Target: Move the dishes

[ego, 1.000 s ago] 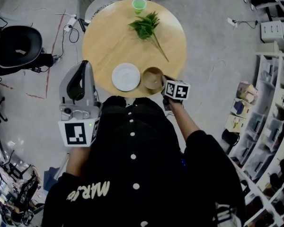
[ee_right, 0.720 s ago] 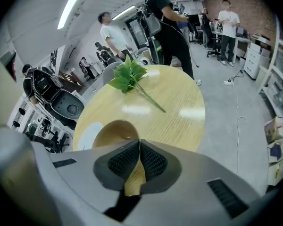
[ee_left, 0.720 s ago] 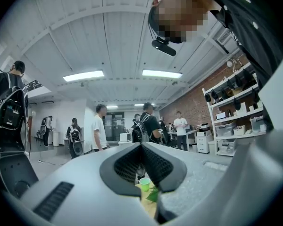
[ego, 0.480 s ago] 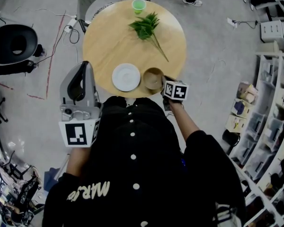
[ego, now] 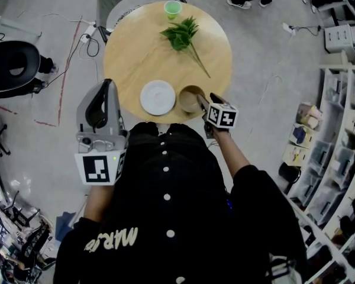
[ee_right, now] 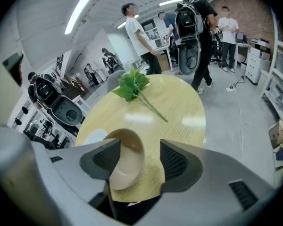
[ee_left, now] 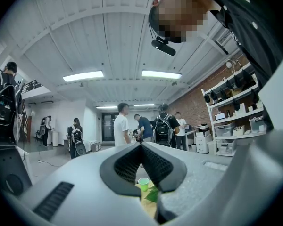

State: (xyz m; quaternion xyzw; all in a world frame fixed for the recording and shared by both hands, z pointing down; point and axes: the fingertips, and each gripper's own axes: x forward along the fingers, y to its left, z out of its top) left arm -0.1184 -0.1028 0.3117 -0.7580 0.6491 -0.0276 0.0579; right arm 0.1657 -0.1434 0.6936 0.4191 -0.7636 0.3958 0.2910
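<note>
Grey left tool [ego: 107,84]: closed, empty, left of the desk [ego: 142,46].
White plate [ego: 157,96]: desk's near edge.
Tan bowl [ego: 191,98]: just right of plate, rim between right tool's jaws.
Right tool [ee_right: 140,150]: just opened, pads off bowl.

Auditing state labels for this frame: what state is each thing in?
Tan round bowl: upright on round wooden table, empty.
White round plate: flat, empty, beside the bowl.
Small green cup: upright at far edge.
Green leafy sprig: lying flat.
Right gripper: jaws have just been opening, bowl rim between, unclamped.
Left gripper: shut, empty.
</note>
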